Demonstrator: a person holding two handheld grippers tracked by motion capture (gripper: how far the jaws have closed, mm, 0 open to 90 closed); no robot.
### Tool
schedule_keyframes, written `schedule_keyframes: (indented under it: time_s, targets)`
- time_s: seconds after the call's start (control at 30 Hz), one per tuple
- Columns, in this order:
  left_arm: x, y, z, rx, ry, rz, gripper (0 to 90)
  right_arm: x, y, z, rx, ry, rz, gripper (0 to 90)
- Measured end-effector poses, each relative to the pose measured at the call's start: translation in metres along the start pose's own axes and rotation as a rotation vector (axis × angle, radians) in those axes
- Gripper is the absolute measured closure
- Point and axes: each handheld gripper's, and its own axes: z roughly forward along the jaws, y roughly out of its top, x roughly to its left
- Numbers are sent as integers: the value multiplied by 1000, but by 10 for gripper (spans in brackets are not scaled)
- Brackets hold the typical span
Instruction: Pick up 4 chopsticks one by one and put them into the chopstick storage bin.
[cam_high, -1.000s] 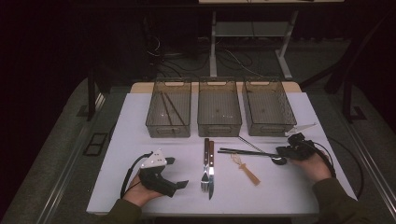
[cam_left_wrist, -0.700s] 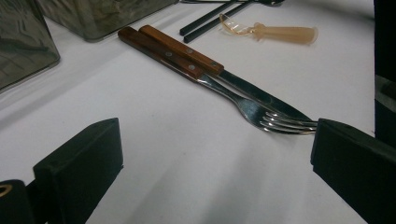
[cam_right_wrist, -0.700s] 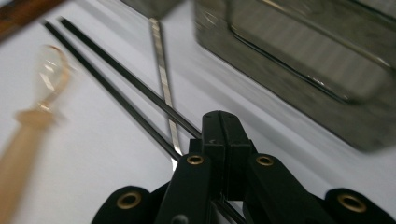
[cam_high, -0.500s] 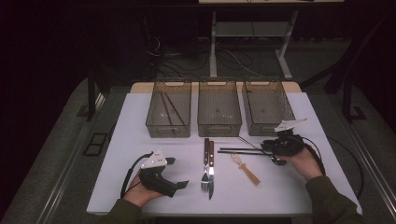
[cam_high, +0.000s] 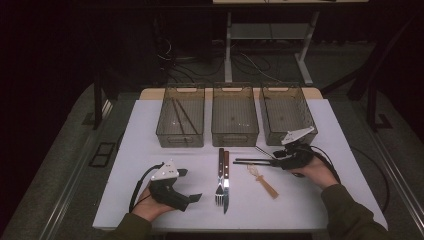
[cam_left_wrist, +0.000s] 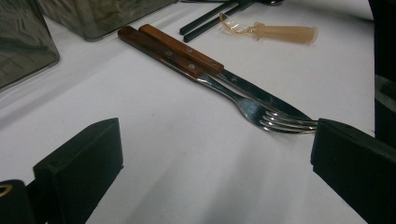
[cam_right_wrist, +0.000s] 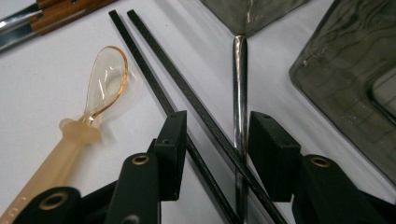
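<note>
Now right gripper (cam_right_wrist: 215, 154) closer to chopsticks (cam_right_wrist: 187, 100), jaws just opening, half wide, astride one stick and a metal handle (cam_right_wrist: 240, 93), gripping nothing. Left gripper (cam_high: 176, 191) wide, idle. Probably set to pinch a chopstick.

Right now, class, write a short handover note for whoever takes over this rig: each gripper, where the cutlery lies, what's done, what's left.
Left gripper: open, resting on the table, holding nothing.
Right gripper: jaws just opening, straddling one black chopstick and a metal handle, pads not pressing.
Fork, knife and amber spoon lie loose in front of the bins.
Done: left bin already holds chopsticks.
Left: everything on the table, probably sorted into bins.
</note>
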Motion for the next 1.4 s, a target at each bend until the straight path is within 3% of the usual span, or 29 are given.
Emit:
schedule_keyframes:
  time_s: [0.43, 0.93, 1.4]
  targets:
    - [0, 0, 0, -1, 2, -2, 9, 5, 0, 4, 40, -8, -60, 695]
    - [0, 0, 0, -3, 3, -3, 9, 4, -1, 1, 47, -28, -57, 744]
    - [0, 0, 0, -2, 1, -4, 9, -5, -7, -5, 58, -50, -25, 750]
